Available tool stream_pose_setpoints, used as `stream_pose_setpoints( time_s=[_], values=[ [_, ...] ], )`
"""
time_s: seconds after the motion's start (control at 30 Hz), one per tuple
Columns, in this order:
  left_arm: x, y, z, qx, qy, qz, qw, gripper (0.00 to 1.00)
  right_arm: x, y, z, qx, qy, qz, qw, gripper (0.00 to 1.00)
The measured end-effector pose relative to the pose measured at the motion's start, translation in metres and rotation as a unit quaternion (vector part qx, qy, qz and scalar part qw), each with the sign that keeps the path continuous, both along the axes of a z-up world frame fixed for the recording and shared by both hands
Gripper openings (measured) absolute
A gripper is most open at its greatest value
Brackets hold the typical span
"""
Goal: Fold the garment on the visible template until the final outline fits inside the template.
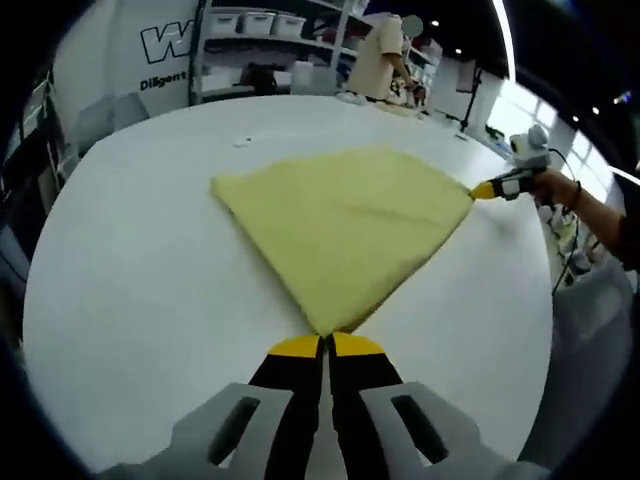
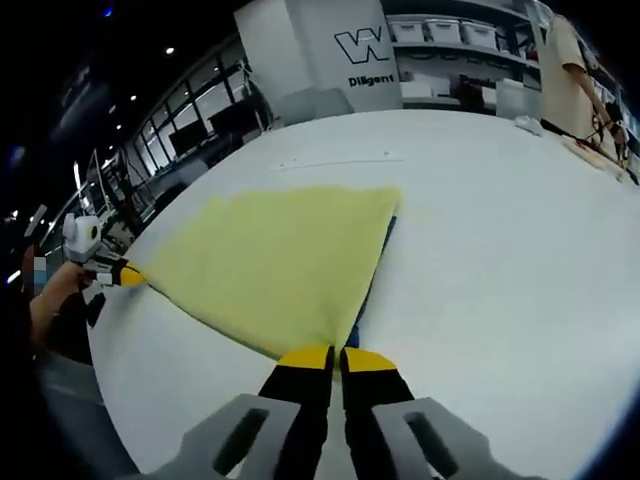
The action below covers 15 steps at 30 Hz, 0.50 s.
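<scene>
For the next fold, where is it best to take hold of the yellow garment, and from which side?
Probably at its pointed corners, coming in low from outside each tip. The yellow garment lies flat, thin corners only; the left tongs and right tongs already pinch two.

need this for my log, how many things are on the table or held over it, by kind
yellow garment: 1
blue template, a strip showing along the garment's edge: 1
grippers, each shut on a garment corner, left gripper and right gripper: 2
total: 4
</scene>
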State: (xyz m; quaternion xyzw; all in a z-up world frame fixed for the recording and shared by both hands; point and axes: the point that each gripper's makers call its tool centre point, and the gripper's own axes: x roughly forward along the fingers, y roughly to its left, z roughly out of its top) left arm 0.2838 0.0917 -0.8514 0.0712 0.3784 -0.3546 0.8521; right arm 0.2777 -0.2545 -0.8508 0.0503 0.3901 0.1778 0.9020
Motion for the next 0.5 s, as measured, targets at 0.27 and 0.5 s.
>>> stream_pose_setpoints(
  time_s=[0.27, 0.5],
  values=[
    [-0.021, 0.006, 0.0, 0.026, 0.005, -0.031, 0.9992, 0.0, -0.014, 0.006, 0.0, 0.003, 0.013, 0.01, 0.9999, 0.0],
    [-0.031, 0.02, 0.003, 0.039, 0.012, -0.016, 0.999, 0.0, -0.032, 0.019, 0.001, 0.018, 0.029, 0.029, 0.999, 0.0]
  ],
)
